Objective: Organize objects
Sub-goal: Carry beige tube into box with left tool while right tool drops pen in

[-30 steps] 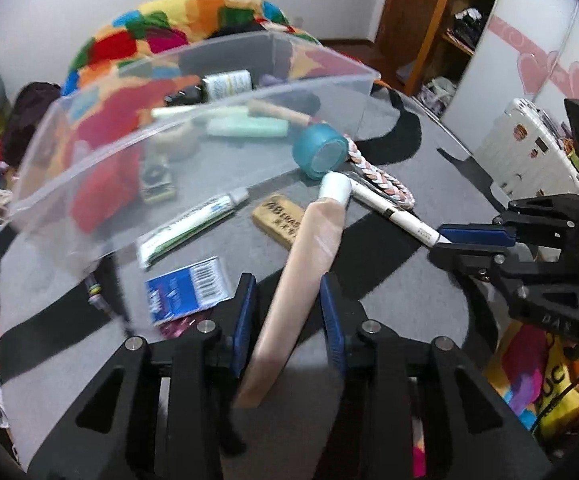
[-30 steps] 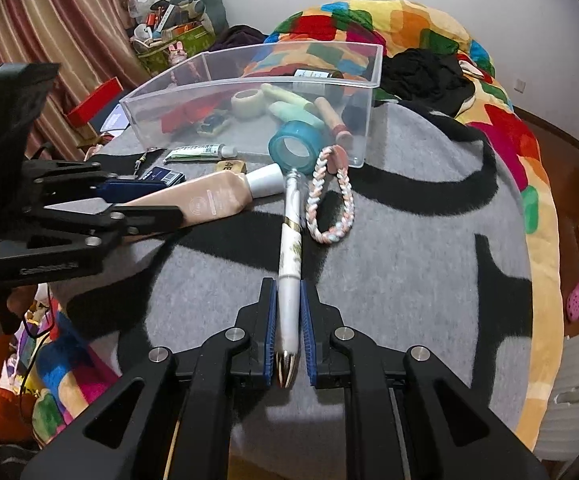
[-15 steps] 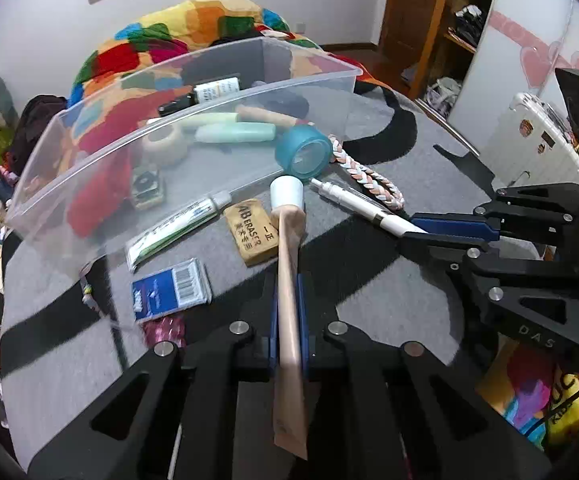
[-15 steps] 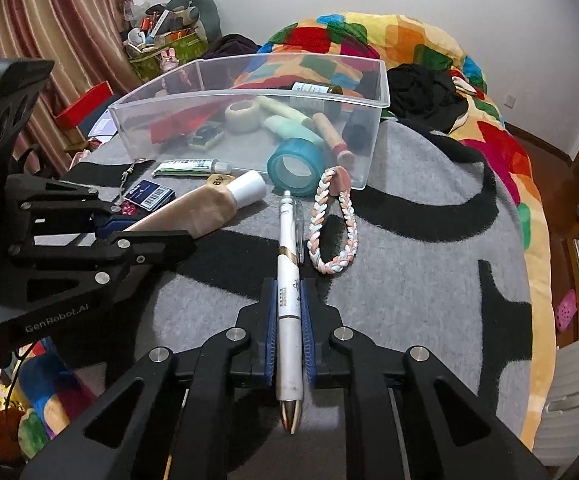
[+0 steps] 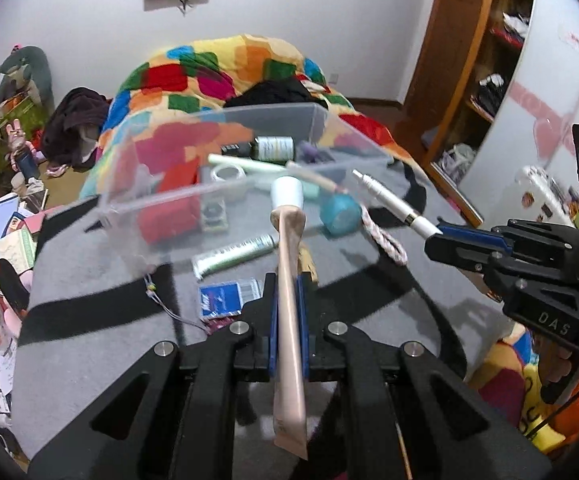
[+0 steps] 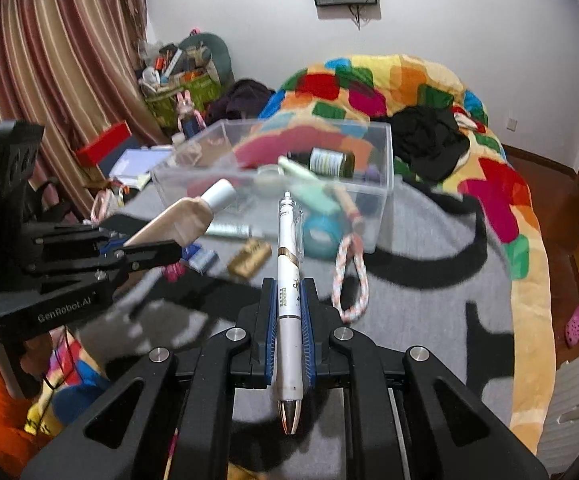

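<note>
While both our grippers hang above the grey blanket [image 5: 101,320], each is clamped on one item. Our left gripper [image 5: 288,280] pinches a beige tube [image 5: 289,300] flat between its blue pads, white cap pointing ahead toward the clear bin [image 5: 161,200]. Our right gripper [image 6: 289,288] grips a white pen [image 6: 288,272] along its barrel, metal tip toward the camera, clip end aimed at the same bin. Ahead of the left jaws, on the blanket, lie a green-and-white tube [image 5: 233,254], a blue packet [image 5: 227,296] and a teal tape roll [image 5: 339,216] against the bin's near wall. Just beyond the right jaws rest a braided loop [image 6: 351,276] and a brown eraser [image 6: 249,258]. Inside the bin sit a dark bottle [image 6: 329,162] and other small items, blurred.
</note>
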`<action>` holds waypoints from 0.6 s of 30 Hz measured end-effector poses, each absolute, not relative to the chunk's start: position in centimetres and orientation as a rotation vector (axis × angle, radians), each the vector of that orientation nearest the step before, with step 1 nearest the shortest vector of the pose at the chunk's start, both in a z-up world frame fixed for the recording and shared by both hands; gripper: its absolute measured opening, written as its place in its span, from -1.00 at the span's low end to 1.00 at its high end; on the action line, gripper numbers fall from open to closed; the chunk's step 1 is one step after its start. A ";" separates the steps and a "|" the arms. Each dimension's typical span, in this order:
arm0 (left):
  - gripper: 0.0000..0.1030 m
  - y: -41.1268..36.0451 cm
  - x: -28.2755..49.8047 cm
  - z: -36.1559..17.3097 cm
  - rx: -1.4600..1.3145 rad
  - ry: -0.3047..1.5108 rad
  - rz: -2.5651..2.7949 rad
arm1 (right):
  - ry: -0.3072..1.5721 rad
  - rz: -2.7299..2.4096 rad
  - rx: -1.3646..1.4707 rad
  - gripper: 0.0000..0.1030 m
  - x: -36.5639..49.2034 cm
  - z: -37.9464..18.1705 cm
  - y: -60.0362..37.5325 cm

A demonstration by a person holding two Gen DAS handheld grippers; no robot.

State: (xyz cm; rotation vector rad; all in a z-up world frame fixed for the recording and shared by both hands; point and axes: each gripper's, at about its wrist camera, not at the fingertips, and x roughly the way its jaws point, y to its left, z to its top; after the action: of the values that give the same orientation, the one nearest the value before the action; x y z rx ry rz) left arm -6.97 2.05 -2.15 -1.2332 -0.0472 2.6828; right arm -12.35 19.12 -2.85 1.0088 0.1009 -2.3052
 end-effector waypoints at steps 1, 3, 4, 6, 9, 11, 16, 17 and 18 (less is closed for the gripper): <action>-0.85 1.8 -7.1 -1.8 -1.225 -0.054 2.693 | 0.095 -2.310 0.999 -0.80 -12.7 -2.4 18.9; -0.85 1.2 -7.5 -1.2 -1.213 -0.071 2.710 | 0.083 -2.314 0.985 -0.80 -13.3 -1.8 18.6; -0.85 0.8 -7.7 -0.9 -1.207 -0.081 2.720 | 0.077 -2.317 0.978 -0.80 -13.7 -1.5 18.3; -0.85 0.3 -8.2 -0.4 -1.191 -0.090 2.740 | 0.079 -2.324 0.960 -0.80 -14.3 -0.9 17.9; -0.85 -0.6 -9.0 0.4 -1.169 -0.089 2.755 | 0.097 -2.336 0.931 -0.80 -15.4 -0.2 16.9; -0.85 -1.0 -9.6 0.7 -1.172 -0.075 2.772 | 0.111 -2.343 0.922 -0.80 -16.2 0.1 16.0; -0.85 -1.9 -11.7 0.8 -1.207 -0.050 2.779 | 0.113 -2.339 0.920 -0.80 -18.0 0.0 14.2; -0.85 -2.1 -12.1 0.7 -1.213 -0.054 2.771 | 0.114 -2.338 0.923 -0.80 -18.4 0.0 13.9; -0.85 -2.3 -12.6 0.6 -1.220 -0.059 2.755 | 0.117 -2.338 0.927 -0.80 -18.9 -0.1 13.5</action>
State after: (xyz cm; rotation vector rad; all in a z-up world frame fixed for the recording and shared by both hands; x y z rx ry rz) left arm -12.58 -2.27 0.63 -1.2204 -0.0587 2.7553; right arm -18.87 13.48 -0.14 0.9273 0.1170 -2.3380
